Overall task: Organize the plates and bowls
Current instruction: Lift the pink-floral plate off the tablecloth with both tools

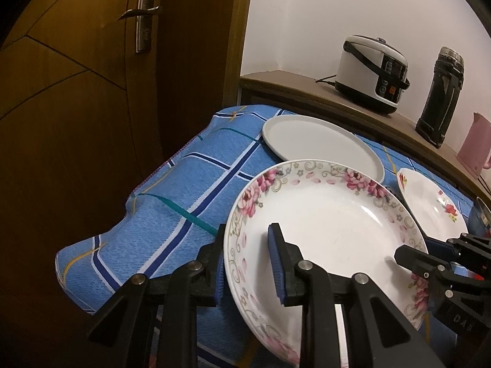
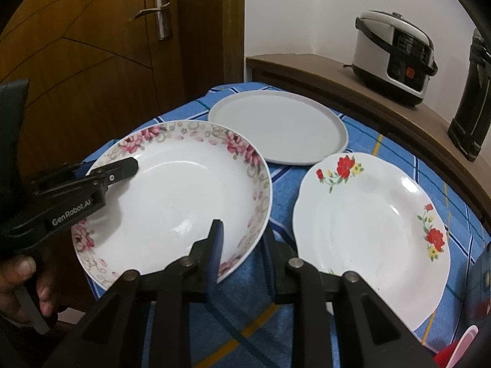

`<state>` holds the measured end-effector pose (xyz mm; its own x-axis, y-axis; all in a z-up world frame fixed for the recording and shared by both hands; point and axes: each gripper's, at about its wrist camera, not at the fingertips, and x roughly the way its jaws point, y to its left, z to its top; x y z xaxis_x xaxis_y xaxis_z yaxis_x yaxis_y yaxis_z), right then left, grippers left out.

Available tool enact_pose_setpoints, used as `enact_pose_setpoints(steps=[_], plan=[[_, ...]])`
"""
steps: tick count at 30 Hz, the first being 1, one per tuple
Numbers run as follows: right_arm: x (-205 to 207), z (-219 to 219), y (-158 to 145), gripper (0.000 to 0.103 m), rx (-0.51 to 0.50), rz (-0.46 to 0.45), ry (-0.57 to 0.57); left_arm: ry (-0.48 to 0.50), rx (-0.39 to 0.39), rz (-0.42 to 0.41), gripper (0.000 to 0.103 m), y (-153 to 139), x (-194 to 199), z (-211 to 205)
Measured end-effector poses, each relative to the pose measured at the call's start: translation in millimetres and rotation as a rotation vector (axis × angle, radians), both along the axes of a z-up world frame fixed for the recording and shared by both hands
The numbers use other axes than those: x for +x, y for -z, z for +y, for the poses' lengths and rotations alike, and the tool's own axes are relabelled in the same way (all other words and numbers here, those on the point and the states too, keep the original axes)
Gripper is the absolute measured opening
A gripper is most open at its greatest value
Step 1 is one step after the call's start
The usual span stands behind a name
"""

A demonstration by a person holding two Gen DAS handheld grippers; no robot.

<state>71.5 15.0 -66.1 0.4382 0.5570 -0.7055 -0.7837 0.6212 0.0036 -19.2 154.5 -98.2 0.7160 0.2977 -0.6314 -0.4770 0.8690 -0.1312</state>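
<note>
A pink-flowered deep plate [image 1: 334, 224] [image 2: 184, 196] sits near the table's left front. My left gripper [image 1: 248, 263] straddles its left rim, one finger inside and one outside, with a gap between pads and rim. My right gripper [image 2: 242, 245] straddles its right rim the same way, also wide; it shows in the left wrist view [image 1: 417, 260]. The left gripper shows in the right wrist view [image 2: 122, 168]. A plain white flat plate [image 1: 319, 144] [image 2: 276, 125] lies behind. A red-flowered plate [image 1: 432, 208] [image 2: 371, 230] lies to the right.
The table has a blue checked cloth [image 1: 172, 202] [image 2: 383, 144]. A wooden sideboard [image 2: 322, 70] behind holds a rice cooker [image 1: 374, 73] [image 2: 396, 55], a dark flask [image 1: 442, 95] and a pink jug [image 1: 475, 144]. A wooden door [image 1: 76, 92] stands at left.
</note>
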Motion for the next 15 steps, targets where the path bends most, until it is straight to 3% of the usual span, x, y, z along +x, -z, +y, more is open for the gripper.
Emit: enact_pose_setpoints(steps=[15], plan=[[9.0,1.8,-14.5,0.023,0.035,-0.032,0.004,-0.022,0.019,-0.036,0.028,-18.2,3.8,2.0]])
